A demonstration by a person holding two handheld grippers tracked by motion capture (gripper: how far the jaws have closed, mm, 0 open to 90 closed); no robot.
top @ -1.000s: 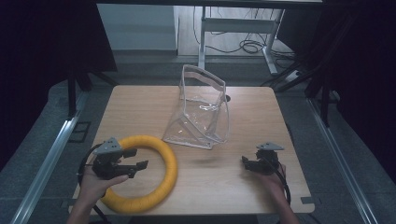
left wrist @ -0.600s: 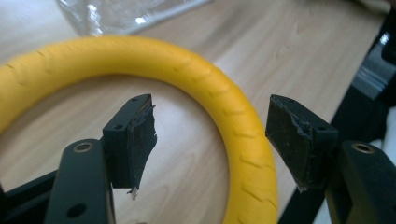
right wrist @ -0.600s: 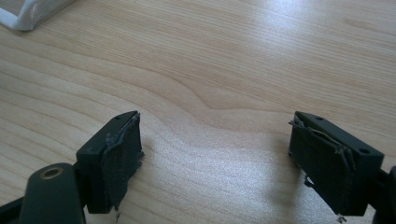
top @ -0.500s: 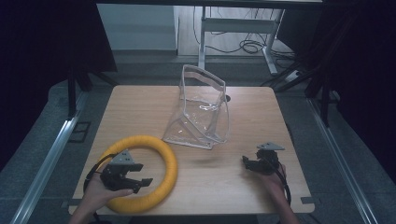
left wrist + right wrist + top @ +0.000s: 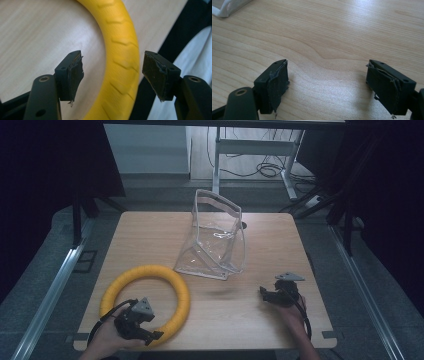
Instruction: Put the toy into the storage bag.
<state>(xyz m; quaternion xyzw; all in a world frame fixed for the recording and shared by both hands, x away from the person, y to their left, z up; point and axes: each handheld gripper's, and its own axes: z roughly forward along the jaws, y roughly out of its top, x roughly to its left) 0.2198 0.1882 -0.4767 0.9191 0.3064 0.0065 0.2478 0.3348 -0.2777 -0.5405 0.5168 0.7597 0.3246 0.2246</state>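
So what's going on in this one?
A person at a wooden table holds a gripper in each hand. The left gripper is open and straddles the near part of a yellow ring that lies flat on the table; its pads are not pressing on it yet. The right gripper is open over bare wood at the near right, holding nothing. A clear plastic bag stands untouched in the middle of the table.
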